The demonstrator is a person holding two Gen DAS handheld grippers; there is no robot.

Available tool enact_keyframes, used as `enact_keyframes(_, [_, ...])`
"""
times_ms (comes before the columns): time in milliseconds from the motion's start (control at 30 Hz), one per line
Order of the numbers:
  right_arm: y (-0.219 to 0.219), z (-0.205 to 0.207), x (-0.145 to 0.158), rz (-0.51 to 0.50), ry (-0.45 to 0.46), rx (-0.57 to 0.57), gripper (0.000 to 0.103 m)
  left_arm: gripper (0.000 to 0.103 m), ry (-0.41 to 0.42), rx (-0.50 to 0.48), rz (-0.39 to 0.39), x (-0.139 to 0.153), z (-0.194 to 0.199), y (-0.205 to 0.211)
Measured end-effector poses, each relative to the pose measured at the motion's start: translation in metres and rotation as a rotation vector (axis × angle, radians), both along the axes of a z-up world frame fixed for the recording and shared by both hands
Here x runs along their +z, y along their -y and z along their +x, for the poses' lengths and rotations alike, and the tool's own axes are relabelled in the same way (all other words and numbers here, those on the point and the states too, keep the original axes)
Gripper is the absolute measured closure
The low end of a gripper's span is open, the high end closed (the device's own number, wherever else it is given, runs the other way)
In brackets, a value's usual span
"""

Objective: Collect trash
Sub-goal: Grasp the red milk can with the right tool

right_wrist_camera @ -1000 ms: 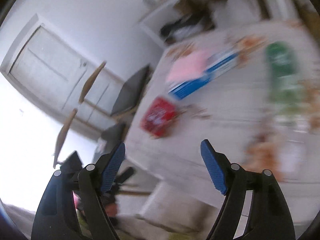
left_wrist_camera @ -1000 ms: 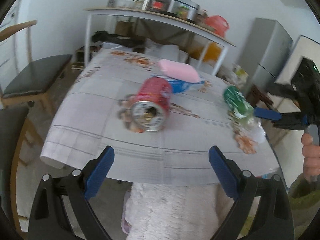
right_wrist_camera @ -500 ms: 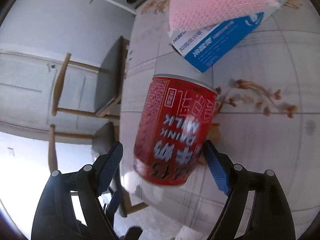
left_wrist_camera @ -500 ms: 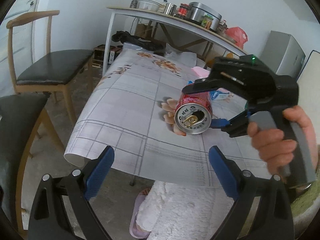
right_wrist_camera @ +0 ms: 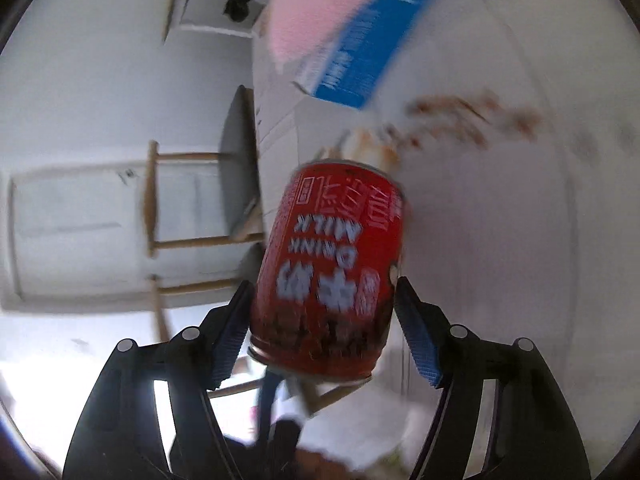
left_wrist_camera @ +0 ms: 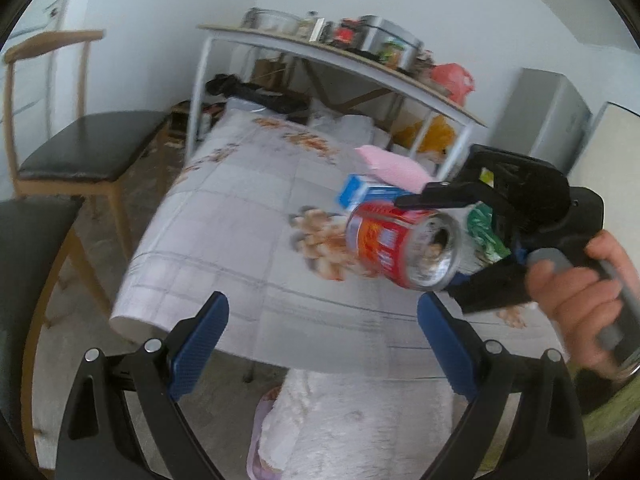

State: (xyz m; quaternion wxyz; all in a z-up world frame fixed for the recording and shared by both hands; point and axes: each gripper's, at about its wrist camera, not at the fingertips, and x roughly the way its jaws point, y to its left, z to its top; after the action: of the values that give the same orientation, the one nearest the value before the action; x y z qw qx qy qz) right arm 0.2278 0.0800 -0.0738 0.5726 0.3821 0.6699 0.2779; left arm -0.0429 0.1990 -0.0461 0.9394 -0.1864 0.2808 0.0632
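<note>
Above the table [left_wrist_camera: 248,216], the right gripper [right_wrist_camera: 324,328] pinches a red can [right_wrist_camera: 332,264].
Behind the can: blue box [left_wrist_camera: 360,194], pink pad [left_wrist_camera: 394,168]; left gripper [left_wrist_camera: 322,344] spread, empty.

Wooden chair [left_wrist_camera: 76,148] beside table [left_wrist_camera: 248,216]

Right claw [right_wrist_camera: 324,330] clamped red can [right_wrist_camera: 332,268], lifted off table [left_wrist_camera: 248,240].

- Red can [right_wrist_camera: 328,268] clamped between right gripper [right_wrist_camera: 326,328] pads, lettering upside down.
- Blue box [right_wrist_camera: 360,52] beyond on table [right_wrist_camera: 500,220], pink pack [right_wrist_camera: 312,12] atop.
</note>
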Motion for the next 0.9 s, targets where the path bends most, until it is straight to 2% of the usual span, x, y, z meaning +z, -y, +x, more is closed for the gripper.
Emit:
enact_keyframes(100, [0.033,-0.015,-0.001,0.107,-0.160,-0.086,0.038,0.010,0.033,-0.062,0.001,0.005,0.003,0.014])
enact_keyframes(233, [0.063,-0.029,0.008,0.098,-0.207,-0.178,0.038,0.010,0.060,-0.141,0.001,0.007,0.013,0.032])
enact_keyframes(400, [0.088,-0.040,-0.006,0.118,-0.330,-0.281,0.036,0.010,0.052,-0.190,-0.014,0.006,0.028,0.042])
enact_keyframes(500, [0.088,-0.037,-0.012,0.084,-0.354,-0.310,0.034,0.010,0.050,-0.193,-0.029,0.003,0.035,0.040])
enact_keyframes(633, [0.087,-0.032,-0.019,0.110,-0.368,-0.322,0.034,0.010,0.041,-0.191,-0.041,-0.001,0.044,0.036])
enact_keyframes(800, [0.089,-0.036,-0.019,0.104,-0.333,-0.310,0.026,0.010,0.032,-0.190,-0.048,-0.004,0.051,0.035])
enact_keyframes(900, [0.099,-0.041,-0.007,0.088,-0.258,-0.289,0.023,0.010,0.027,-0.191,-0.051,-0.006,0.054,0.034])
